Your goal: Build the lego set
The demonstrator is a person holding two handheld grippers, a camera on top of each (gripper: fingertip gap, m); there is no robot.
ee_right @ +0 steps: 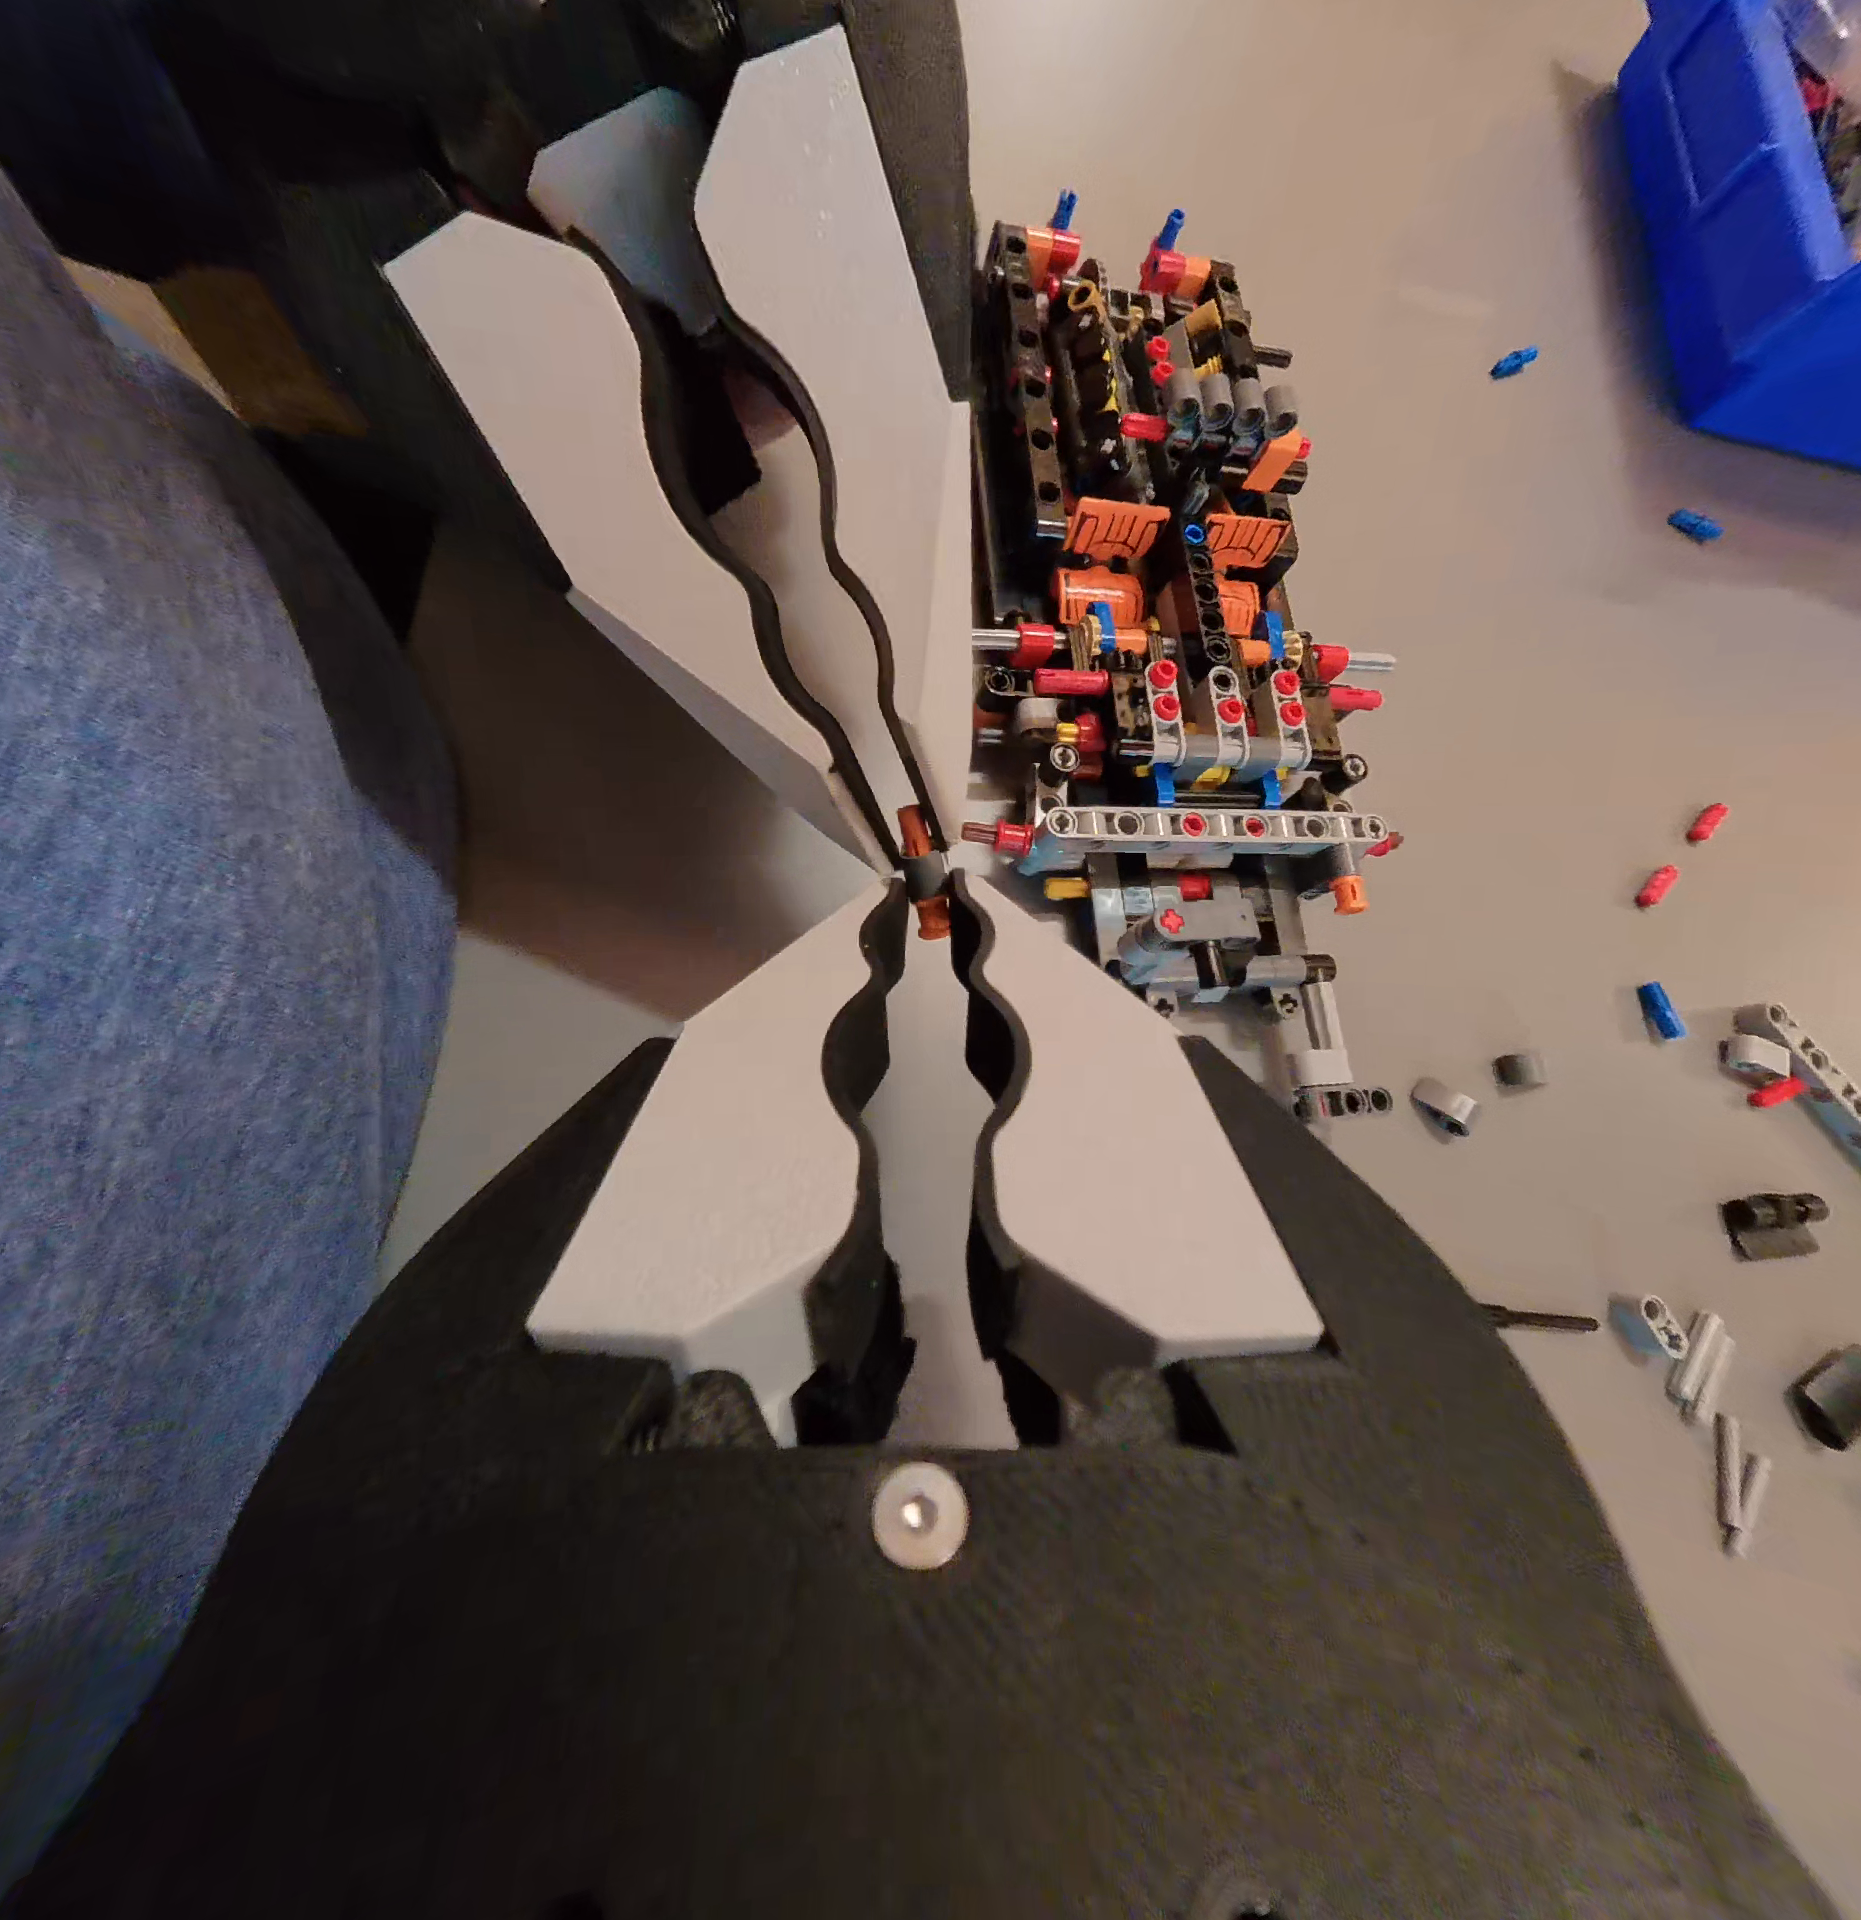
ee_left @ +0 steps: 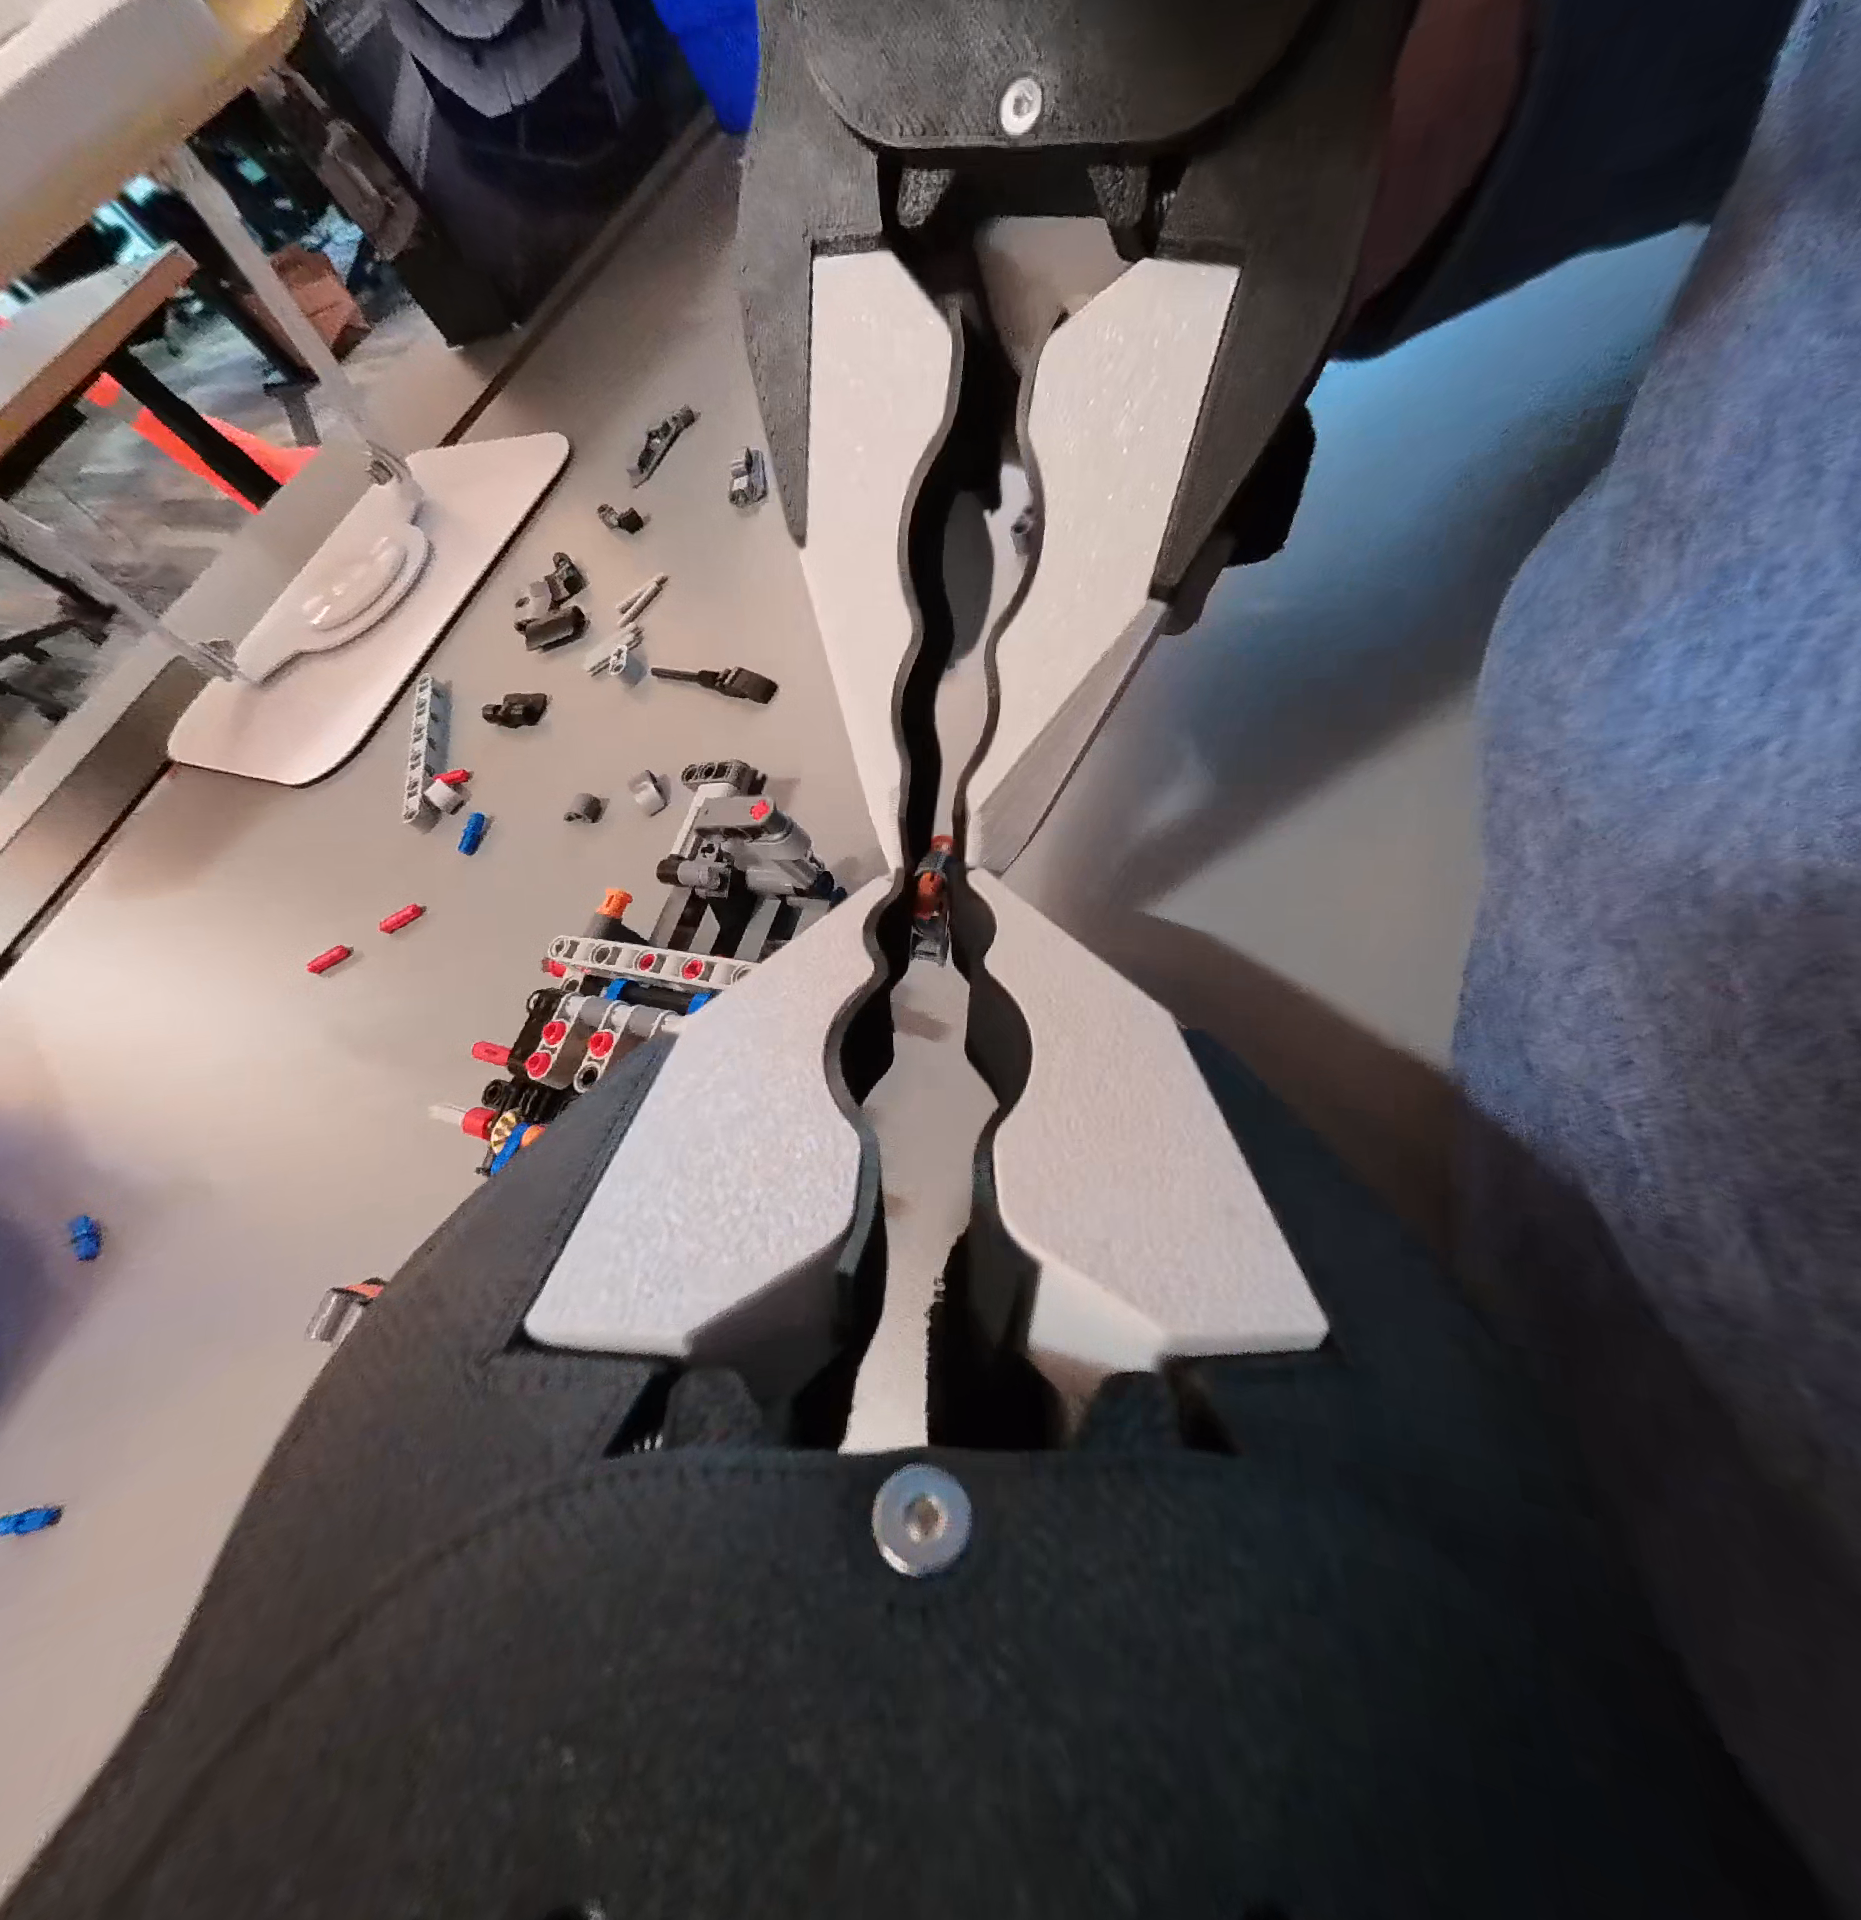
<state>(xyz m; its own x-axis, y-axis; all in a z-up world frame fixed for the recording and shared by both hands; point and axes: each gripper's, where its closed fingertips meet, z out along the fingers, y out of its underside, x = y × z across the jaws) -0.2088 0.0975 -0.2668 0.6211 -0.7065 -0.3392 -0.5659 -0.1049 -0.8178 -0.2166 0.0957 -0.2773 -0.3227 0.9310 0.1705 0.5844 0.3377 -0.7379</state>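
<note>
Left wrist view: part-strewn grey table (ee_left: 230,1039).

The grey table (ee_left: 230,1039) has a flat white base plate (ee_left: 386,603) sitting near its far edge, with rounded corners. A shiny round foot (ee_left: 360,577) rests on the plate, and slanted metal bars (ee_left: 271,301) rise up from it — a stand of some kind. Past the far edge there is another table (ee_left: 64,353) with a brown edge, and something bright orange-red (ee_left: 219,436) down low on the floor. A dark bag (ee_left: 510,145) is back there too. Close by, along one side, a big stretch of blue-grey cloth (ee_right: 147,831) fills the view — soft and fuzzy.
</note>
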